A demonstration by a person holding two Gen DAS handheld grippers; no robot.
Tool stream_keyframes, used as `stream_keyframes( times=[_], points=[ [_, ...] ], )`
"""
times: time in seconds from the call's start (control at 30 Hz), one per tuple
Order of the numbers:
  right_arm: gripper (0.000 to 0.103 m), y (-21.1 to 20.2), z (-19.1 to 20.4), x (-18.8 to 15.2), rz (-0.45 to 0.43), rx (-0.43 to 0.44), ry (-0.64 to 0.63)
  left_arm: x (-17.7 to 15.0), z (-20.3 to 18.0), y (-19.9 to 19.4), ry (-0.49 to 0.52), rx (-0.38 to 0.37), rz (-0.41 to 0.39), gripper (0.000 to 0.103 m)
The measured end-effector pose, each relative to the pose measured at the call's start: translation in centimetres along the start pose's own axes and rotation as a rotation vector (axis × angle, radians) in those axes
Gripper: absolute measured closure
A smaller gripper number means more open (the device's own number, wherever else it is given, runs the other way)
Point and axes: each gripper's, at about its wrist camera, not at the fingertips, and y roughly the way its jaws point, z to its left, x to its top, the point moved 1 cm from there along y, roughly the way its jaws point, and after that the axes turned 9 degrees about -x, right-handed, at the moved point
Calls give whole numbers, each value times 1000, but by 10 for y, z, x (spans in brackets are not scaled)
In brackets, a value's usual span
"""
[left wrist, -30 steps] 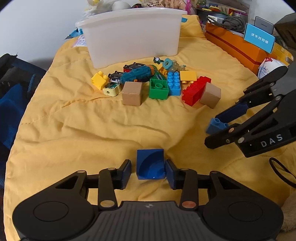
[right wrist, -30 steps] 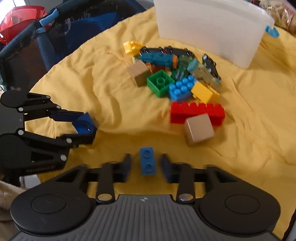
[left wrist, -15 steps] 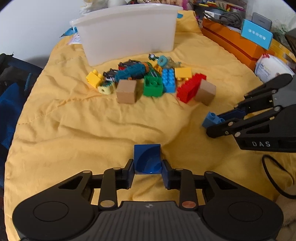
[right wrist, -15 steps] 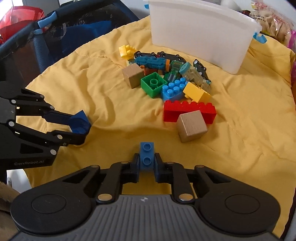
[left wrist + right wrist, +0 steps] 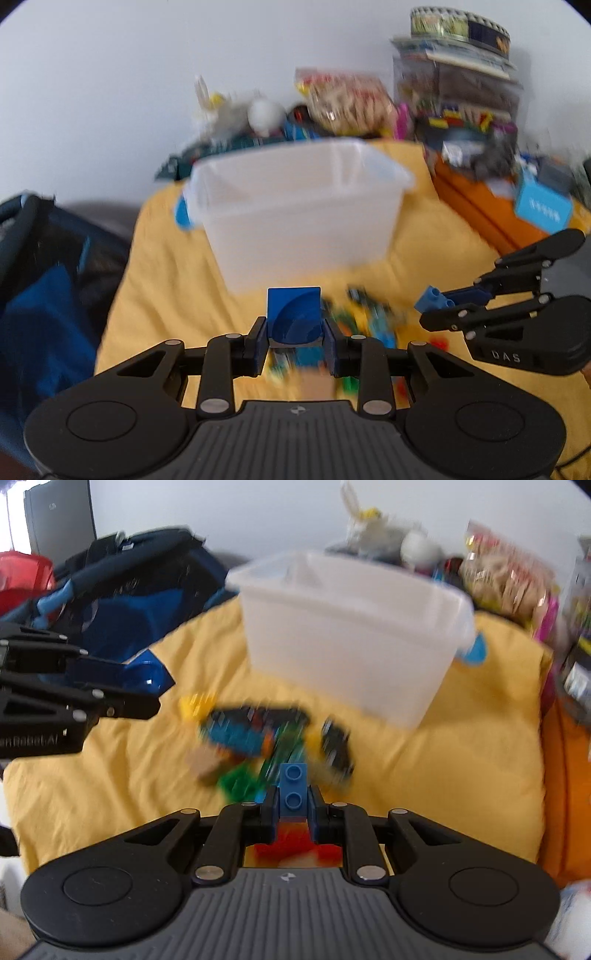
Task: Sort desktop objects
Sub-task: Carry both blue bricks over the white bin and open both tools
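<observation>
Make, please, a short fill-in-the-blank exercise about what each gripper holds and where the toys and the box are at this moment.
1. The left gripper is shut on a dark ____ block with a curved hollow.
2. The right gripper is shut on a small blue brick with ____ studs on top.
3. The pile of toys lies on a ____ cloth.
4. The white plastic box stands ____ the pile, as seen from the grippers.

Missing words: blue; two; yellow; behind
</observation>
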Motion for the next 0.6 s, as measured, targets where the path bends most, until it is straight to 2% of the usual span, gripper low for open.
stream_keyframes(
  times=[0.17, 0.4, 0.53, 0.6],
  points=[
    [86, 6, -15, 46, -92, -53, -7, 57, 16, 16, 67, 34, -62, 69],
    [86, 26, -39, 115, -182, -135, 28, 131, 41, 49, 81, 66, -148, 69],
    [85, 50, -58, 144, -168, -178, 106, 152, 58, 89, 41, 78, -86, 68],
    [75, 67, -57, 145, -123, -187, 89, 150, 58, 103, 27, 87, -37, 65]
  ],
)
